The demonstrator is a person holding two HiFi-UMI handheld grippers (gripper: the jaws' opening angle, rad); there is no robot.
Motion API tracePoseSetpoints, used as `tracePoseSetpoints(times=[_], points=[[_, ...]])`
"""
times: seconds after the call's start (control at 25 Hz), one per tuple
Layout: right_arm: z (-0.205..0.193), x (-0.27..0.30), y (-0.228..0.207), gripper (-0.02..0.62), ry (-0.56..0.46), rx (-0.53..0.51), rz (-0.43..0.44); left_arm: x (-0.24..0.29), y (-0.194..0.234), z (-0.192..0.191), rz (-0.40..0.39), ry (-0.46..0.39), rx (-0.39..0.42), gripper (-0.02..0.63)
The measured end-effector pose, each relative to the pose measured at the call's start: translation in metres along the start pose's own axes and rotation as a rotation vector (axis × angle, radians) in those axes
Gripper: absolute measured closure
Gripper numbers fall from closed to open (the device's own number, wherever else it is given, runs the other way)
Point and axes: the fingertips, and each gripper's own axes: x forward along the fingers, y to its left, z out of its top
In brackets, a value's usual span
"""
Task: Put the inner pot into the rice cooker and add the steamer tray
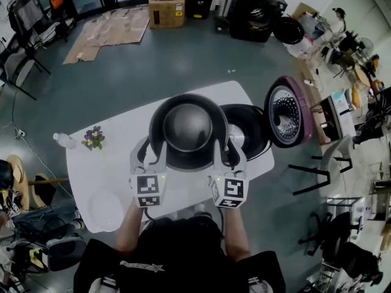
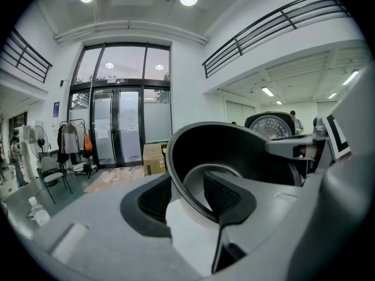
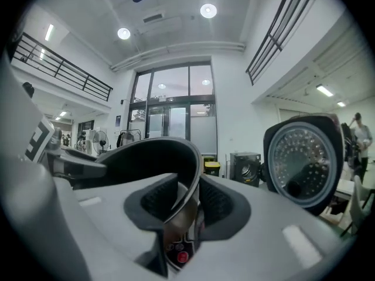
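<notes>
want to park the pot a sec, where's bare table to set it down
Bare table lies left of the held inner pot, between the flowers and the pale round tray. The right end is crowded by the open rice cooker; the far left corner holds a water bottle.

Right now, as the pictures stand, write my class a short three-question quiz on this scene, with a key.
1. True or false: the cooker has its lid shut.
2. Look at the left claw and the right claw. Which one grips the rim of the pot? A) left only B) right only C) both
3. Fill in: the flowers lie on the white ___.

Key: 1. False, the lid stands open. 2. C. 3. table.
</notes>
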Motion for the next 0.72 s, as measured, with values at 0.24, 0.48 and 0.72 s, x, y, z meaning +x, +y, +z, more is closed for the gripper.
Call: tracePoseSetpoints(times=[0.24, 0.48, 0.72], points=[[0.019, -0.019, -0.062, 0.486, -0.042, -0.006, -0.073, 0.022, -0.056, 0.033, -0.063, -0.057, 0.02, 0.423], [0.03, -0.034, -0.12, 0.488, -0.06, -0.006, -0.144, 0.048, -0.109, 0.058, -0.128, -0.083, 0.029, 0.423], [0.034, -0.051, -0.173, 0.488, -0.054, -0.011, -0.195, 0.069, -0.161, 0.071, -0.188, -0.075, 0.031, 0.423]])
